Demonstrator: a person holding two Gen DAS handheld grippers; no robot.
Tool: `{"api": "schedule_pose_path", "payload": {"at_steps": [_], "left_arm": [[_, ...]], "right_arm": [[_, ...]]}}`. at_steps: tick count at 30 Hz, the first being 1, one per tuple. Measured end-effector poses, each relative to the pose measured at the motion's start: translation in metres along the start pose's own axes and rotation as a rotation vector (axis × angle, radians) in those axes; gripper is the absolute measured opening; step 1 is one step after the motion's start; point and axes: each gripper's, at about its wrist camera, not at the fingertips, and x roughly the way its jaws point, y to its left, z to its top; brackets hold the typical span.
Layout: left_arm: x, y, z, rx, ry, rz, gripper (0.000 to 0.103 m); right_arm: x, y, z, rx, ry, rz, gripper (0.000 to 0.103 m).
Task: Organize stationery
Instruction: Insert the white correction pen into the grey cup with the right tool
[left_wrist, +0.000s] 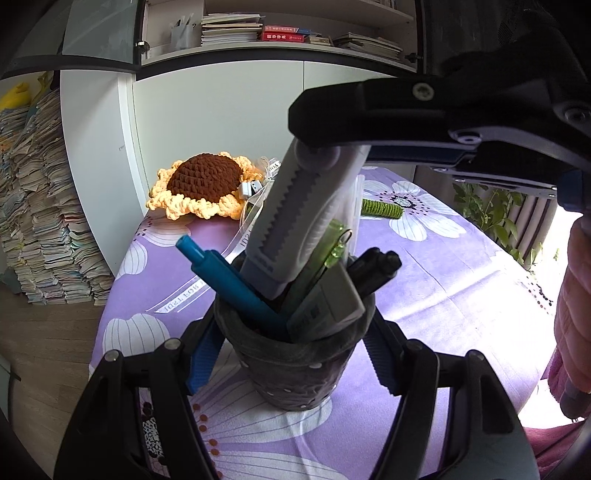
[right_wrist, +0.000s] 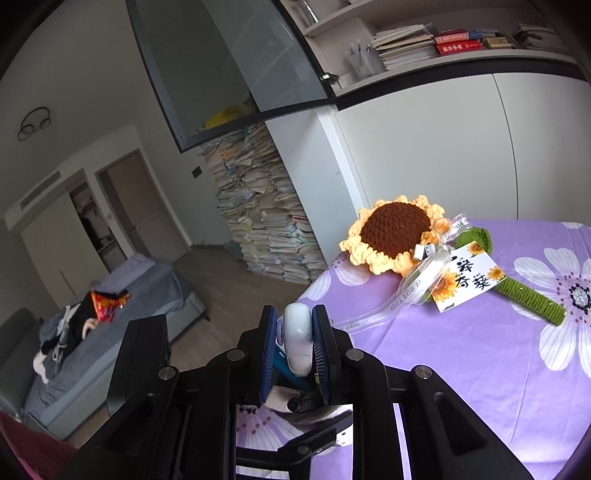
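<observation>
The left gripper (left_wrist: 291, 354) is clamped on the dark pen cup (left_wrist: 295, 369), one blue pad on each side of its wall, low in the middle of the left wrist view, so the cup stands upright on the purple flowered tablecloth (left_wrist: 461, 295). The right gripper (right_wrist: 294, 347) is closed narrowly on the rounded top end of a pale utility knife (left_wrist: 295, 221); in the left view its black finger comes in from the upper right of the frame and caps the knife's top. The knife's long axis runs steeply up from the cup and tilts toward the upper right, with its lower end already inside the rim, between a teal pen (left_wrist: 229, 284), a green pen (left_wrist: 328, 240), black markers (left_wrist: 376, 266) and a white eraser (left_wrist: 325, 302). So the cup lies straight below the right gripper, along the knife's own length, and the coming move is probably a short push down that line before letting go. The crowded cup may jam the knife against the eraser. A crocheted sunflower (left_wrist: 201, 186) lies well apart toward the far edge.
</observation>
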Motion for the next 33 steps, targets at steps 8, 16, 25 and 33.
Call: {"api": "schedule_pose_path", "payload": {"at_steps": [8,16,25,33], "left_arm": [[-0.002,-0.001,-0.001,0.005,0.004,0.004,0.068],[-0.002,-0.002,-0.003,0.024,0.0,0.013,0.069],[-0.008,-0.003,0.002,0.024,-0.019,0.017,0.07],[-0.011,-0.007,0.011,0.034,-0.054,0.032,0.08]], "right_arm": [[-0.005,0.005,0.008,0.012,0.022,-0.036,0.021],[0.007,0.008,0.01,-0.012,0.077,-0.072,0.021],[-0.02,-0.002,0.013,0.048,0.03,-0.017,0.056],[-0.06,-0.035,0.006,0.147,-0.04,-0.079,0.061]]}}
